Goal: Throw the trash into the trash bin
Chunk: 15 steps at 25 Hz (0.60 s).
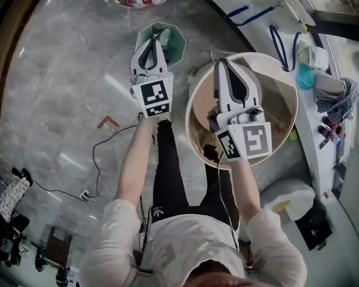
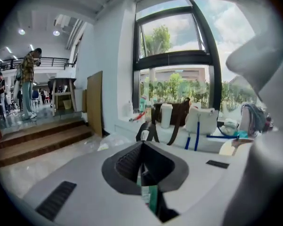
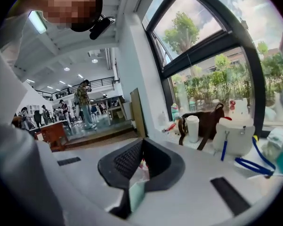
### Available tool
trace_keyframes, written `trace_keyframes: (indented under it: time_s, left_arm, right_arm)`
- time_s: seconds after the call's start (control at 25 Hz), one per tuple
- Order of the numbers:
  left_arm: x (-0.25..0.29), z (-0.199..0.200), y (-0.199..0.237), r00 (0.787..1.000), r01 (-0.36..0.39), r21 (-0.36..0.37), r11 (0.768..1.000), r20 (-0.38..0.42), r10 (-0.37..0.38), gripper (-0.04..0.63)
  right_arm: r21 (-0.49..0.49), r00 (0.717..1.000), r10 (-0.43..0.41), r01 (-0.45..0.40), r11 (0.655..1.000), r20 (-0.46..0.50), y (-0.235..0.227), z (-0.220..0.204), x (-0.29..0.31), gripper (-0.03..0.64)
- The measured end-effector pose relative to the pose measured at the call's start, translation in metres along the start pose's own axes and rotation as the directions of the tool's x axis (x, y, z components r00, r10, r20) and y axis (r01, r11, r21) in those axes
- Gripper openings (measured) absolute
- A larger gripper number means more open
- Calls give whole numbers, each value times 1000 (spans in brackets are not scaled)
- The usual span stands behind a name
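White-shirted shoulders (image 1: 185, 244) are seen at the bottom of the head view; the left gripper (image 1: 151, 40) is seen over the green hexagonal trash bin (image 1: 178, 45) at upper centre, its jaws closed on a green-and-white wrapper scrap (image 2: 149, 197); the right gripper (image 1: 223, 61) is seen over a round cream-rimmed wooden table (image 1: 275, 106), clamped shut on a pale green and pink crumpled scrap (image 3: 134, 194).
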<state>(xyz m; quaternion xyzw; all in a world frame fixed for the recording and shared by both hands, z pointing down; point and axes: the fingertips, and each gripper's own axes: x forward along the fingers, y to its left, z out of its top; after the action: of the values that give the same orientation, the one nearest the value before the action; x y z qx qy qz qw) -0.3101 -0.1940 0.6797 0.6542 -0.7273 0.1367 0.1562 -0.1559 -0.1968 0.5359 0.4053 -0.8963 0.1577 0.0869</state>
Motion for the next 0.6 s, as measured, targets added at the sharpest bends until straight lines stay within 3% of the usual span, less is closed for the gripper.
trace_keyframes:
  time_s: [0.12, 0.24, 0.32, 0.44, 0.6]
  left_arm:
    - [18, -82, 6, 989, -14, -25, 1000, -145, 10, 14]
    - [28, -132, 13, 969, -31, -80, 996, -248, 10, 14]
    - [34, -148, 21, 961, -44, -101, 994, -275, 15, 19]
    - [43, -160, 20, 954, -17, -140, 990, -299, -26, 181]
    - [42, -156, 24, 952, -13, -147, 989, -305, -33, 198]
  right_arm:
    - [-5, 998, 14, -14, 1000, -62, 8, -35, 15, 14]
    - [2, 993, 11, -11, 1000, -115, 13, -61, 24, 14]
    - [8, 992, 1, 0, 1000, -130, 14, -71, 28, 14]
    - [-11, 992, -42, 41, 999, -119, 12, -71, 31, 14]
    - [-9, 993, -39, 38, 999, -115, 21, -63, 39, 14]
